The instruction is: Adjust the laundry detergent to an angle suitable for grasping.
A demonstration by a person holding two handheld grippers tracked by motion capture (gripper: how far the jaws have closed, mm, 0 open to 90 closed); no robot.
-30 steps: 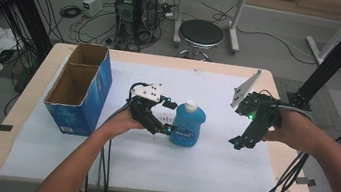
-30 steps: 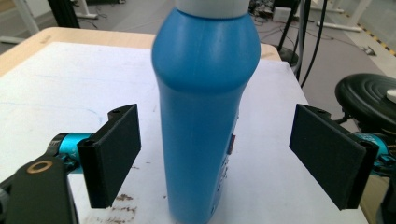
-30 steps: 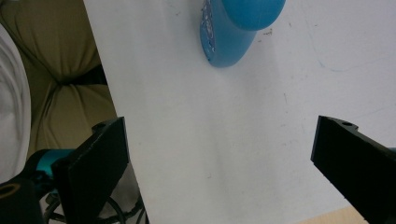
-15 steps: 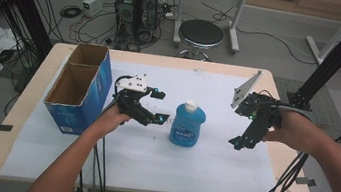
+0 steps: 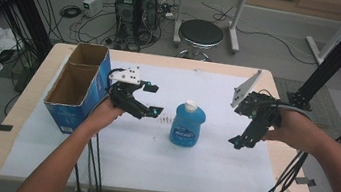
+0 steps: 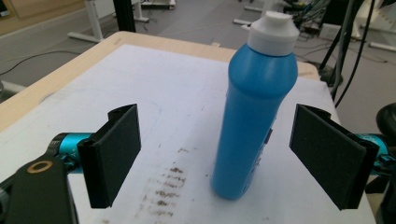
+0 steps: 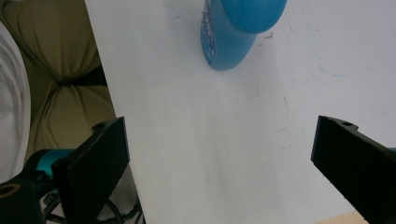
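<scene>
The table (image 5: 25, 106) is the largest item: a light wooden top, most of it covered by a white sheet (image 5: 149, 158). The landmark for this record is the blue bottle (image 5: 186, 124), which stands upright on the sheet near the table's middle, white cap on top and a label on its front face.

To the left of the bottle, at the table's left edge, sits an open blue cardboard box (image 5: 77, 88) with two compartments; its brown interior is visible from above.

The left gripper (image 5: 149, 108) lies between the box and the bottle, held in the person's left hand (image 5: 105, 114). Its jaws stand wide apart and grasp nothing. In the left gripper view the bottle (image 6: 254, 105) rises between and beyond the two black pads, nearer the right pad, touching neither.

The right gripper (image 5: 240, 141) is to the right of the bottle, well apart from it, tilted down toward the sheet in the person's right hand (image 5: 290, 130). Its jaws are likewise spread and empty. In the right gripper view the bottle's base (image 7: 231, 39) appears far ahead of the pads.

Just left of the bottle's foot, a patch of small dark brown smudges (image 6: 163, 193) marks the sheet.
</scene>
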